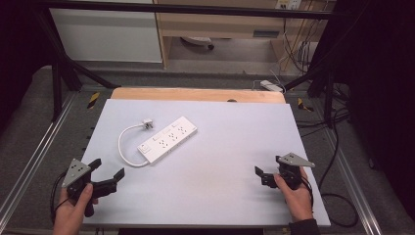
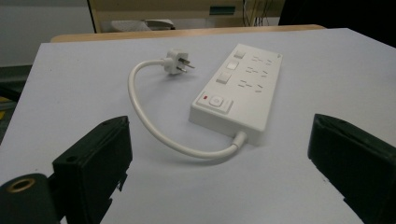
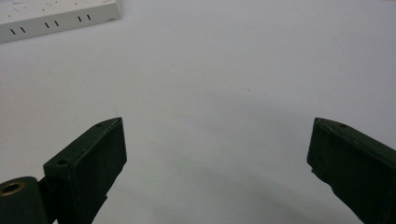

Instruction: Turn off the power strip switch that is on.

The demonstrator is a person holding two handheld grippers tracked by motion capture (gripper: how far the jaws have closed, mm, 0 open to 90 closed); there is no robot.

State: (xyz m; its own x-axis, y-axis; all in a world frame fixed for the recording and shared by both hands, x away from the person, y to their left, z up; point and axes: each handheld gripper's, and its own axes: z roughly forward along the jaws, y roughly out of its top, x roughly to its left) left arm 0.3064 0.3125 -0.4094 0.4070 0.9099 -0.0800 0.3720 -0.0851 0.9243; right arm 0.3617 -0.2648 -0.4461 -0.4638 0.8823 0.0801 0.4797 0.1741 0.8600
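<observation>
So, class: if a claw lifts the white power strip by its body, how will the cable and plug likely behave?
The power strip looks rigid and flat, so it should lift stiffly. Its short cable lies curved, so it probably droops, letting the plug dangle and swing.

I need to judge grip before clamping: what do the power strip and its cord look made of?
Power strip: apparently hard white plastic, smooth and slightly glossy, with crisp moulded edges. Cord: probably rubbery white sheathing, since it holds a soft loop ending at the plug.

Power strip [image 3: 56,16] cut off by top-left edge in right gripper view; socket markings too small.
</observation>
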